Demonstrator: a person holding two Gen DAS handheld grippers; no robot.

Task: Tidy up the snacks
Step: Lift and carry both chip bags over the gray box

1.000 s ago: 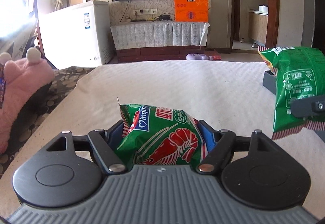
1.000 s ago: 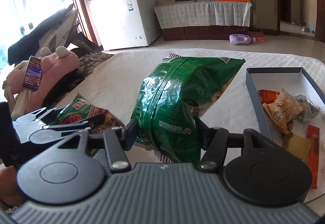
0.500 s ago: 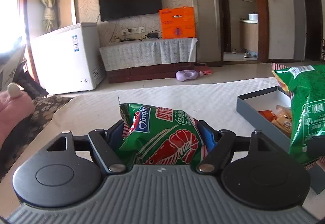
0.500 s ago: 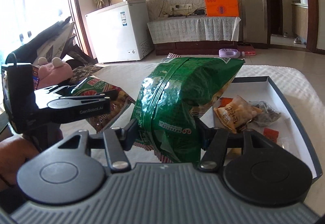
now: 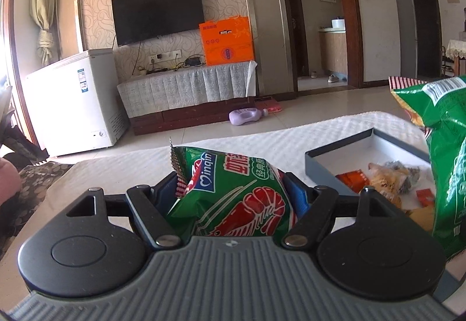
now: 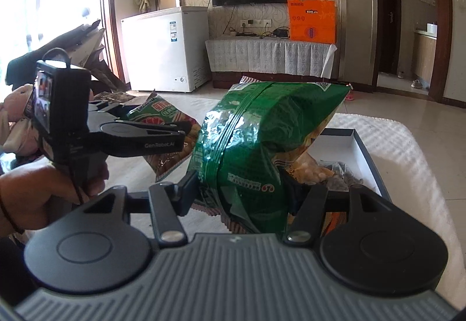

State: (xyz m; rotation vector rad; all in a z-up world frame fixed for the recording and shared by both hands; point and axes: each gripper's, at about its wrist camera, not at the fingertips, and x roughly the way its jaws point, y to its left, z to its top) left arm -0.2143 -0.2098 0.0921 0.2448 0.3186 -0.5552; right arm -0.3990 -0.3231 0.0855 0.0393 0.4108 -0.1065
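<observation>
My left gripper is shut on a green shrimp-cracker bag and holds it above the white tablecloth. The same bag and gripper show in the right wrist view. My right gripper is shut on a large green snack bag, held upright over the near end of the grey box. That bag fills the right edge of the left wrist view. The grey box holds several small snack packets.
A white quilted cloth covers the table. A patterned sofa with a pink plush toy lies at the left. Beyond stand a white chest freezer, a TV cabinet and a purple bottle on the floor.
Both grippers have risen and moved right toward the grey box, each still holding its bag. The large green bag now hangs over the box's near end.
</observation>
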